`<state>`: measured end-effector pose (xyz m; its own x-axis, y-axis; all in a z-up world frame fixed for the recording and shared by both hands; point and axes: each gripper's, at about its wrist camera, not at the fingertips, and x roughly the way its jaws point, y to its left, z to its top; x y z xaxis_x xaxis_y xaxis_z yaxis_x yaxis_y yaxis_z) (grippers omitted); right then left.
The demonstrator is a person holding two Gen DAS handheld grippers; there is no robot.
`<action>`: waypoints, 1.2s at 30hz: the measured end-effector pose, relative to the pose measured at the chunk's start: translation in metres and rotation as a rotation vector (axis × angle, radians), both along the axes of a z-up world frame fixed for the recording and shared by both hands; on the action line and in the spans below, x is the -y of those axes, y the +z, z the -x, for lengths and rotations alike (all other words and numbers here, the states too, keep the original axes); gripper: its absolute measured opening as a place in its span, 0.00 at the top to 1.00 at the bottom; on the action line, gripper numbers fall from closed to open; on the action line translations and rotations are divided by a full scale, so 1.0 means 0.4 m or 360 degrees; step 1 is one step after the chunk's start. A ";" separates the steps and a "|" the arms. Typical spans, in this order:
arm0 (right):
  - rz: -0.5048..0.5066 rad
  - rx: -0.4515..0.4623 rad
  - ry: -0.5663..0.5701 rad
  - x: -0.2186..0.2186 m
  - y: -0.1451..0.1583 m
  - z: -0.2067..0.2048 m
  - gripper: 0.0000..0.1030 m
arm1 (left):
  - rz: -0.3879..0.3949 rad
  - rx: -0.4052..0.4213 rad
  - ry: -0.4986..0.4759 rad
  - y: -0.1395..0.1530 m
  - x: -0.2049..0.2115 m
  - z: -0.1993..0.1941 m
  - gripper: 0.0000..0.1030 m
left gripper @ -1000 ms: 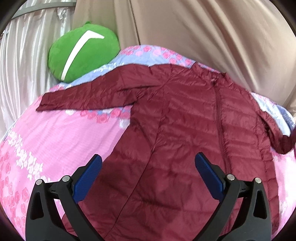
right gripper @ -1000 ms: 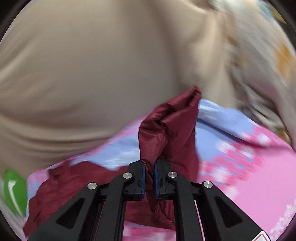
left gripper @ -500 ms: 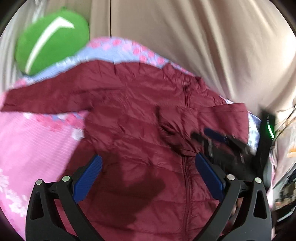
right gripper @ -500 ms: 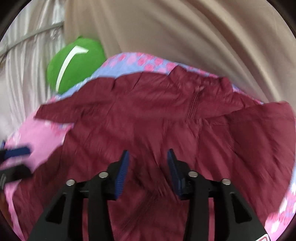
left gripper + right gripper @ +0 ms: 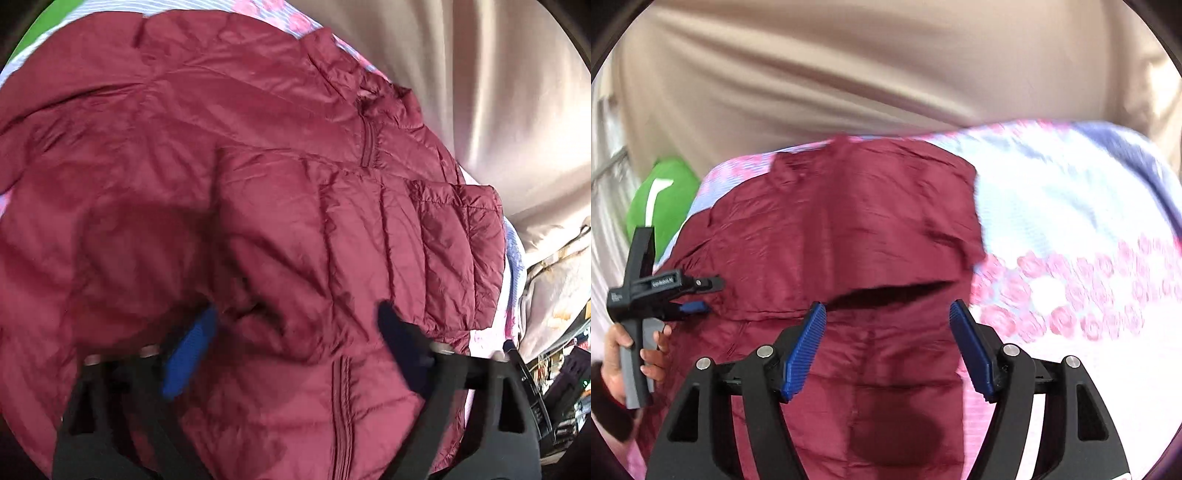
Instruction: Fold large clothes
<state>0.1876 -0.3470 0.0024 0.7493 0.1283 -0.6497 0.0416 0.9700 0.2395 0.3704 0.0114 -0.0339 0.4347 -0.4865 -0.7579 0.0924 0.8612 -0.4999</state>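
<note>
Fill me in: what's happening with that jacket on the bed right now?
A person is folding a maroon puffer jacket spread on a pink floral bedspread, with a handheld gripper in each hand. One sleeve already lies folded across the jacket's front. The right gripper has just been opening and holds nothing, hovering over the jacket. The left gripper has just been closing, with jacket fabric between its jaws; the blur hides whether it has gripped.

Quilted jacket (image 5: 280, 206) of slightly glossy cloth; floral bedsheet (image 5: 1071, 229) matt cloth.
</note>
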 end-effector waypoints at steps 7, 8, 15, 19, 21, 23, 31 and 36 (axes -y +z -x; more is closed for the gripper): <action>-0.0363 -0.0087 0.0172 0.008 -0.039 -0.075 0.34 | -0.0007 0.0227 -0.0043 0.122 -0.026 -0.085 0.95; -0.0395 -0.0101 0.0187 0.002 -0.045 -0.091 0.34 | -0.0036 0.0283 -0.0022 0.147 -0.036 -0.093 0.95; -0.0661 -0.0188 0.0137 0.011 -0.099 -0.214 0.34 | -0.0279 0.0503 0.0162 0.252 -0.134 -0.175 0.96; -0.0713 -0.0204 0.0047 0.033 -0.120 -0.248 0.34 | -0.0354 0.0462 0.0205 0.220 -0.158 -0.210 0.96; -0.0772 -0.0181 0.0012 0.055 -0.121 -0.254 0.34 | -0.0363 0.0435 0.0203 0.191 -0.166 -0.212 0.96; -0.0834 -0.0133 -0.0047 0.082 -0.111 -0.258 0.34 | -0.0373 0.0413 0.0196 0.167 -0.160 -0.218 0.96; -0.0788 0.0167 -0.0157 0.150 -0.030 -0.223 0.98 | -0.0405 0.0322 0.0179 0.086 -0.136 -0.202 0.97; -0.0494 -0.0150 -0.0337 0.170 -0.140 -0.279 1.00 | -0.0414 0.0233 0.0105 0.009 -0.087 -0.194 0.97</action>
